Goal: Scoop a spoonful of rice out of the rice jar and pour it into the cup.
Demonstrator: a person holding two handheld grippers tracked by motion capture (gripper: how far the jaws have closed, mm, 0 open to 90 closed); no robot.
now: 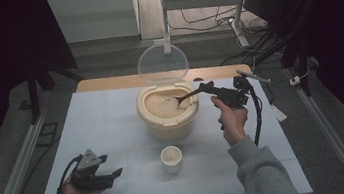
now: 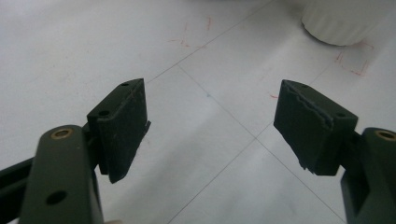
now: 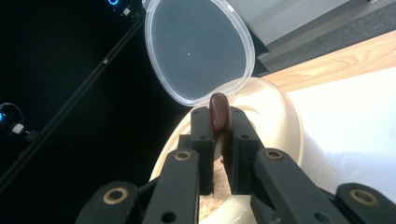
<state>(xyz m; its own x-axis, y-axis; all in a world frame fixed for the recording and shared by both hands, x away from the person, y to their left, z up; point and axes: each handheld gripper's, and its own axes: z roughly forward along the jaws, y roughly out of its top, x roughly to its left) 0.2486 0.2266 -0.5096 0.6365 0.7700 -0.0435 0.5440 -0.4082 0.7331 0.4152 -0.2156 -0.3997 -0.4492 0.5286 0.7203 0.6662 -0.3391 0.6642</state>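
Note:
A cream tub [image 1: 169, 127] full of rice [image 1: 162, 106] stands at the middle back of the white table, its clear lid [image 1: 162, 64] hinged up. My right gripper [image 1: 207, 88] is shut on the handle of a dark brown spoon [image 1: 187, 96], whose bowl dips into the rice. In the right gripper view the handle end [image 3: 218, 112] sticks up between the pads, with the lid [image 3: 198, 46] and tub rim [image 3: 280, 121] behind. A small white cup [image 1: 171, 158] stands in front of the tub. My left gripper [image 1: 118, 173] rests low at the front left, open and holding nothing [image 2: 210, 126].
The cup's base [image 2: 343, 23] shows at the top right of the left gripper view, beside red marks [image 2: 352, 65] on the tabletop. A wooden strip [image 1: 107, 83] runs along the table's back edge. Metal rails flank the table, and a desk frame [image 1: 197, 0] stands behind.

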